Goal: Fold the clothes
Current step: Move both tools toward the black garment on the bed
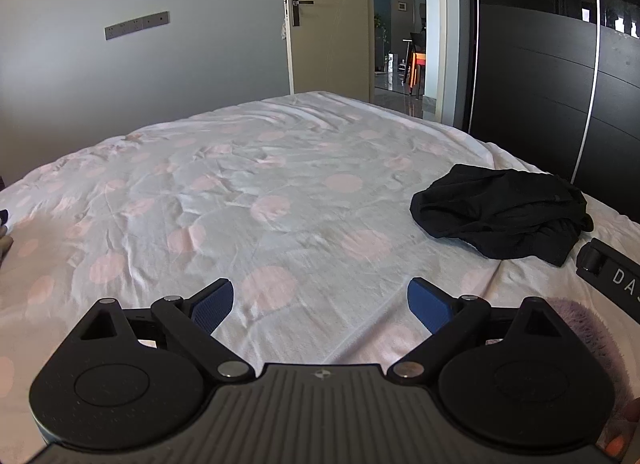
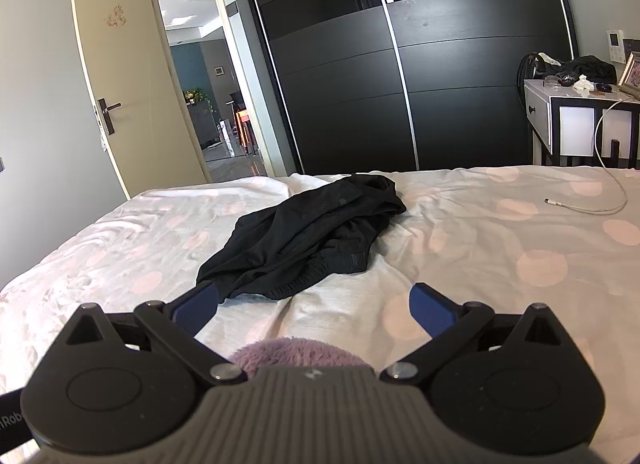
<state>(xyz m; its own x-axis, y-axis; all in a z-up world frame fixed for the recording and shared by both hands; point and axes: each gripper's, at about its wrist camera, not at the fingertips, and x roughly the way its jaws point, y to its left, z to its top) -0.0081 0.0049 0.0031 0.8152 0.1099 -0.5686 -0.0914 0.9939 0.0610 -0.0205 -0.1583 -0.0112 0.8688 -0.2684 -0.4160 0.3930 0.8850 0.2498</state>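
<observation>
A crumpled black garment (image 2: 304, 240) lies on the bed with the pink-dotted white sheet (image 2: 480, 264). It also shows in the left wrist view (image 1: 500, 215), at the right side of the sheet (image 1: 240, 203). My right gripper (image 2: 314, 306) is open and empty, just short of the garment's near edge; its left fingertip (image 2: 200, 304) is close to the fabric. My left gripper (image 1: 320, 306) is open and empty over bare sheet, well left of the garment. Part of the other gripper (image 1: 612, 276) shows at the right edge of the left wrist view.
A white charging cable (image 2: 584, 203) lies on the bed at the right. A white side table (image 2: 580, 119) with clutter stands beyond it. Black sliding wardrobe doors (image 2: 400, 83) run behind the bed. An open door (image 2: 128, 95) stands at the left. A purple fuzzy sleeve (image 2: 296, 352) shows under my right gripper.
</observation>
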